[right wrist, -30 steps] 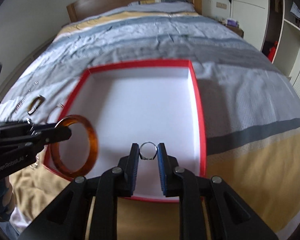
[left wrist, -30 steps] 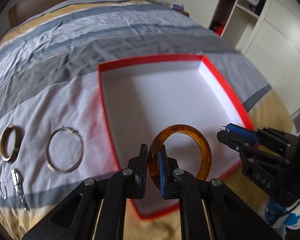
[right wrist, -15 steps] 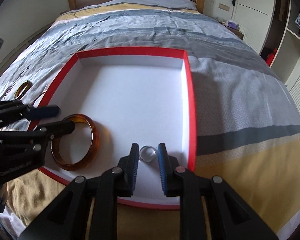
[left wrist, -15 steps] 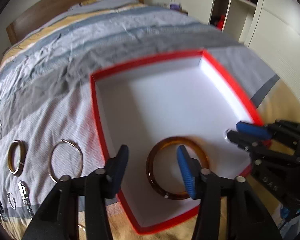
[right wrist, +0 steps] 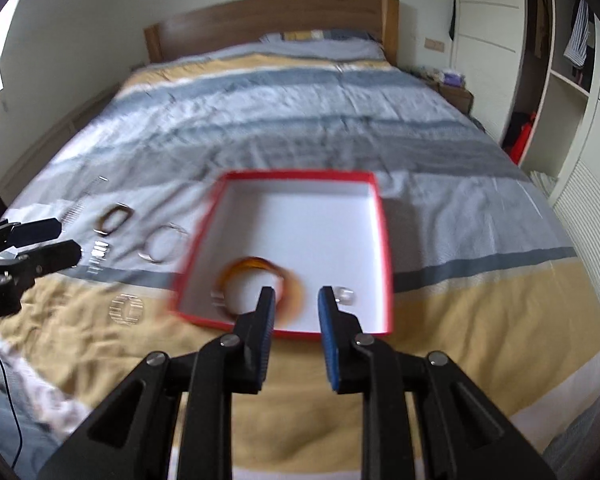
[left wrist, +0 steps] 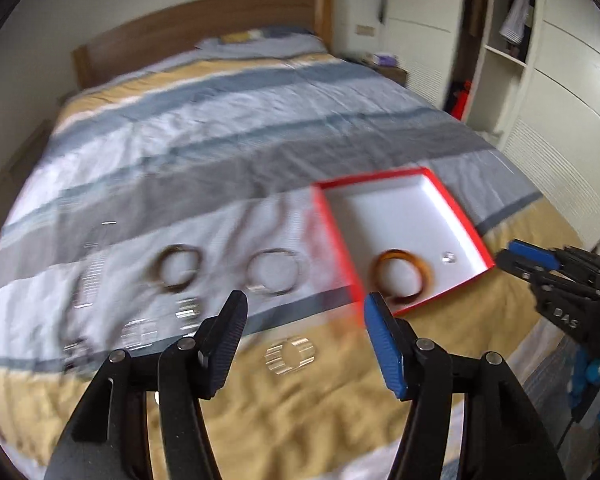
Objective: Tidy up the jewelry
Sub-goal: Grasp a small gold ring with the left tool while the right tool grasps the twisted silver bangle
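The red box [left wrist: 456,210] with a white floor lies on the striped bedspread. Inside it, near the front, rest an amber bangle [left wrist: 426,272] and a small silver ring [left wrist: 449,257]. My left gripper [left wrist: 305,312] hovers above the bed to the left of the box, its jaws opening and empty. In the right wrist view, my right gripper [right wrist: 296,300] hangs over the box's front edge, jaws opening with nothing between them. The bangle [right wrist: 248,263] and ring [right wrist: 345,295] lie just beyond its fingertips. Motion blurs both views.
Loose jewelry lies on the bedspread left of the box: a brown bangle [left wrist: 176,268], a thin silver hoop [left wrist: 274,272], a silver link bracelet [left wrist: 290,354] and several smaller pieces. A wooden headboard [right wrist: 276,20] stands at the back, white wardrobes [right wrist: 580,120] on the right.
The left gripper let go of the amber bangle in the box, opened wide, then rose and swung left. The right gripper released the silver ring in the box and lifted away.
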